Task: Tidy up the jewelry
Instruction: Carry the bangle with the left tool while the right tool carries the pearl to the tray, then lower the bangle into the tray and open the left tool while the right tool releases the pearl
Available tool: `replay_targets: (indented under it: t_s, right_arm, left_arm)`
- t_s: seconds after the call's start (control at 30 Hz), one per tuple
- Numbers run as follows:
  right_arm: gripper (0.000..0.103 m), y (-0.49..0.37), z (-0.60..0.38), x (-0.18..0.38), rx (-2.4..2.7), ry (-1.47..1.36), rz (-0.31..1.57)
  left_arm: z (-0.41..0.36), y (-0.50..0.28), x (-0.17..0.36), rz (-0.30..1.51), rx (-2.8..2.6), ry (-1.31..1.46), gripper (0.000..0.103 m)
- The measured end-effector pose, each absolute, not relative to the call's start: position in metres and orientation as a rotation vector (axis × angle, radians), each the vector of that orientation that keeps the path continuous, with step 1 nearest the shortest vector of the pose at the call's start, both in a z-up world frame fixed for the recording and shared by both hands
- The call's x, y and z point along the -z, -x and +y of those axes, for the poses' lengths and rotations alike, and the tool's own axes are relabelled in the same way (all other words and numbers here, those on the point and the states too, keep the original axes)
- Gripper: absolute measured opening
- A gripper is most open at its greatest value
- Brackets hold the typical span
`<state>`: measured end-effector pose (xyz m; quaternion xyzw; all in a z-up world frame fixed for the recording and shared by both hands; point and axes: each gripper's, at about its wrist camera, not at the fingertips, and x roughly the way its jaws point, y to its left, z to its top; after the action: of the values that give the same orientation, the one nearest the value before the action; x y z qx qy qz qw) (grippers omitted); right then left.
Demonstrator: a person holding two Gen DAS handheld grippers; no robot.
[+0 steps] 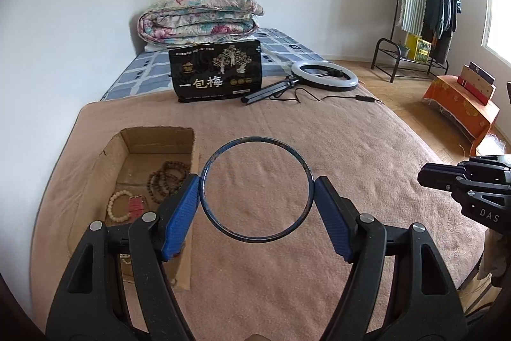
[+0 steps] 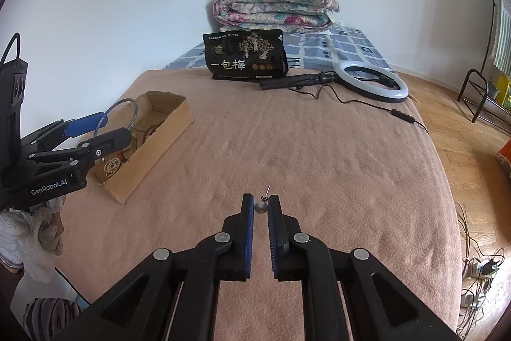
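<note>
My left gripper (image 1: 257,190) is shut on a thin blue bangle (image 1: 255,143), held upright above the pink blanket just right of an open cardboard box (image 1: 95,168). The box holds brown bead bracelets (image 1: 164,178), a cream bead bracelet (image 1: 118,206) and a red item (image 1: 137,205). In the right wrist view the bangle (image 2: 127,104) hangs over the box (image 2: 159,130). My right gripper (image 2: 261,202) is shut on a small silver ball earring (image 2: 260,207) just above the blanket. The right gripper also shows at the right edge of the left wrist view (image 1: 424,178).
A black snack bag (image 1: 217,71) stands at the far end of the blanket (image 1: 287,133), beside a ring light (image 1: 324,75) with tripod and cable. A folded floral quilt (image 1: 198,18) lies behind. A clothes rack (image 1: 424,5) and an orange-covered bench (image 1: 460,104) stand on the floor at right.
</note>
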<state>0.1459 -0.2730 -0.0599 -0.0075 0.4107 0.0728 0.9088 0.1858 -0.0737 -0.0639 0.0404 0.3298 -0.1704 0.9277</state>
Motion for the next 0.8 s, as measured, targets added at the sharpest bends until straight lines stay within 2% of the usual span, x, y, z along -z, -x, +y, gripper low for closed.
replay_targets:
  t_s: [0.8]
  right_arm:
    - [0.007,-0.25,-0.166,0.058,-0.321,0.032,0.842]
  left_arm:
    - [0.046,-0.227,0.075,0.694,0.183,0.007,0.074]
